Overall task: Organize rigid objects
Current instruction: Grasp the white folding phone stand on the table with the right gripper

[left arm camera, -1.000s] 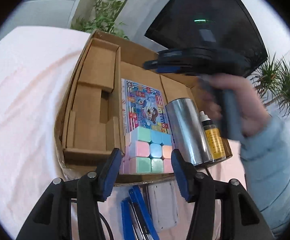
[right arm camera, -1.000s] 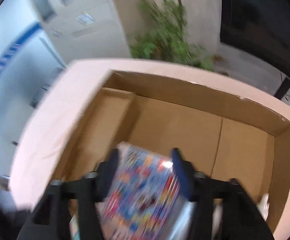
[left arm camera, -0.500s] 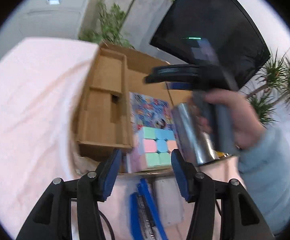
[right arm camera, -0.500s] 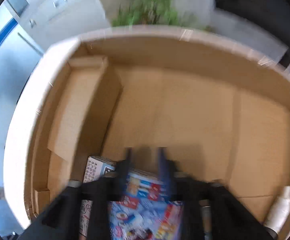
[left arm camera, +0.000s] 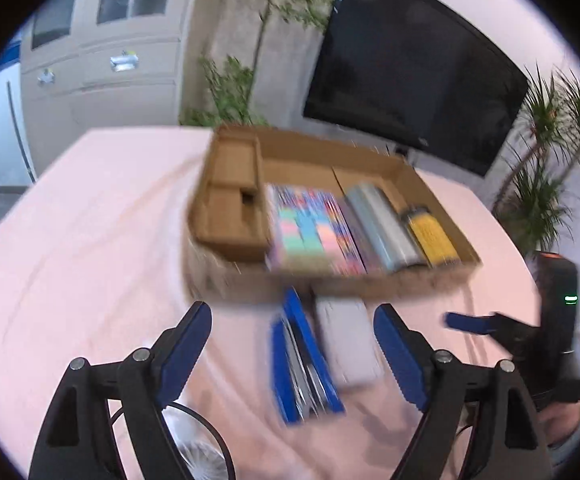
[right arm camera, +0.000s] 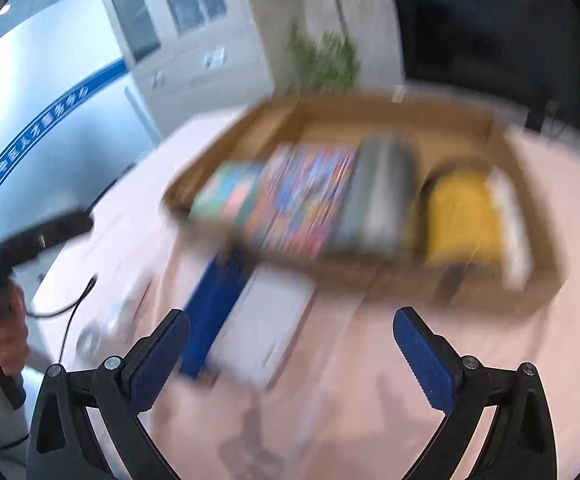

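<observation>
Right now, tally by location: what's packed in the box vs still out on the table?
In cardboard box: 4 (pastel puzzle cube, colourful book, silver cylinder, yellow-label bottle)
On pink tablecloth: 2 (blue utility knives, white case)
Total: 6

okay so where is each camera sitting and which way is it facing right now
Left wrist: rides the left tool, open, looking down at the blue stapler, grey case and cardboard box; the right tool shows at right.
Right wrist: rides the right tool, open, facing the box, blurred; a hand shows at left.
Shared: box, stapler, case, pink tablecloth.
</observation>
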A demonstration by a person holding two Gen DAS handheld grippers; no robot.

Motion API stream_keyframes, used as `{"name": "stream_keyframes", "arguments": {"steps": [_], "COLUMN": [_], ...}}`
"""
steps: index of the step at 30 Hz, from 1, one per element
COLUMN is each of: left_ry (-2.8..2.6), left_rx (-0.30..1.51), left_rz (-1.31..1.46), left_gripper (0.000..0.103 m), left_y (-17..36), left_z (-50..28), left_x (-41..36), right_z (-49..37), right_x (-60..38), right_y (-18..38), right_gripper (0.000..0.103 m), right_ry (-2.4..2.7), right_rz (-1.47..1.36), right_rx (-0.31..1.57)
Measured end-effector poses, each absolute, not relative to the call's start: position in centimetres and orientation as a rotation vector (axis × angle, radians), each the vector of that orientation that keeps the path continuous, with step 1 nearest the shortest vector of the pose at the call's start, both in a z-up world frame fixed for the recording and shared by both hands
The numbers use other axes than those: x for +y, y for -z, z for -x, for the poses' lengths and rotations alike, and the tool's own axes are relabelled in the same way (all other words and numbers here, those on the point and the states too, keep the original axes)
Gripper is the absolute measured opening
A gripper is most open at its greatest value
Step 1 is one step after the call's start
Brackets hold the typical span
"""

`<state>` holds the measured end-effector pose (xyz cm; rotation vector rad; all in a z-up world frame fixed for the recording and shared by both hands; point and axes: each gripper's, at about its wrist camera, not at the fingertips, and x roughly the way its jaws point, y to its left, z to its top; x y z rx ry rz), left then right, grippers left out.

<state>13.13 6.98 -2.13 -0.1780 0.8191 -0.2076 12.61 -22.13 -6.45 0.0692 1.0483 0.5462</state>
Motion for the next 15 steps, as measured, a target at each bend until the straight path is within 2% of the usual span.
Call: {"name": "stream_keyframes", "arguments": {"steps": [7,14,15], "left_ry": [0.191,0.187,0.191], "left_rx": [0.890,0.883,0.884], "left_rz": [0.274,0.283,0.283], "left_gripper": [0.083,0.083,0.083], "left_y": [4.9,5.0,5.0], "left_z": [-10.1,-8.9,-9.0], "left_x": [5.4,4.7,4.5], "right_z": [-15.0,-13.4,-13.0], "right_x": [-19.0,-18.1,-18.6], "right_y": [12.3,13.2,13.0], "right_gripper": [0.063,0.059,0.055], "right_ry": [-0.496,-0.539,-0.543], "right_rz": [-0.167,-0.137,-0.140], "right_rx": [1.154,1.143,1.135]}}
